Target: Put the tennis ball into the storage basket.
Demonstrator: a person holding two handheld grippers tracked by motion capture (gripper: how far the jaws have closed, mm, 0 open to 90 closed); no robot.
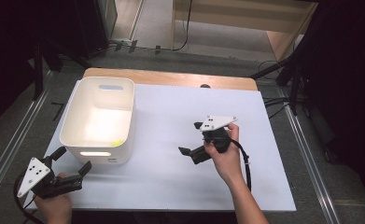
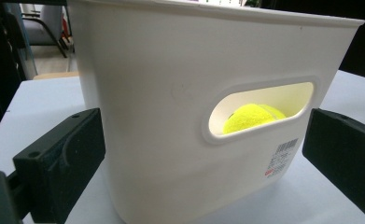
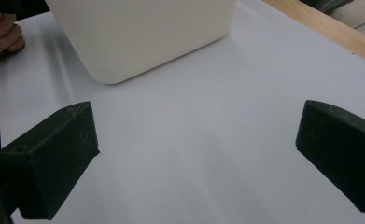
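- While both hands rest low over the table [image 1: 180,186], each gripper's jaws stand wide apart with nothing between them
- White bin [image 1: 98,122] sits upright on the white sheet, at about 9 o'clock from the table's middle in the high view; its near wall carries a slot handle and a barcode sticker [image 2: 282,157]
- Tennis ball [image 2: 252,117], yellow-green, lies inside the bin; seen through the slot handle in the left gripper view, and as a small yellow patch at the bin's floor toward 5 o'clock in the high view
- Left gripper [image 1: 70,161] is at about 7 o'clock from the bin, near the table's front left corner, jaws open and pointing toward 1 o'clock at the bin's near wall; in its own view the two black jaws flank the bin wall, whether they touch it I cannot tell
- Right gripper [image 1: 192,140] is at about 3 o'clock from the bin, well apart from it, jaws open and pointing toward 9 o'clock; bare white sheet lies between its jaws in its own view, bin beyond at 11 o'clock
- Wooden table edge [image 1: 171,77] shows beyond the sheet at 12 o'clock
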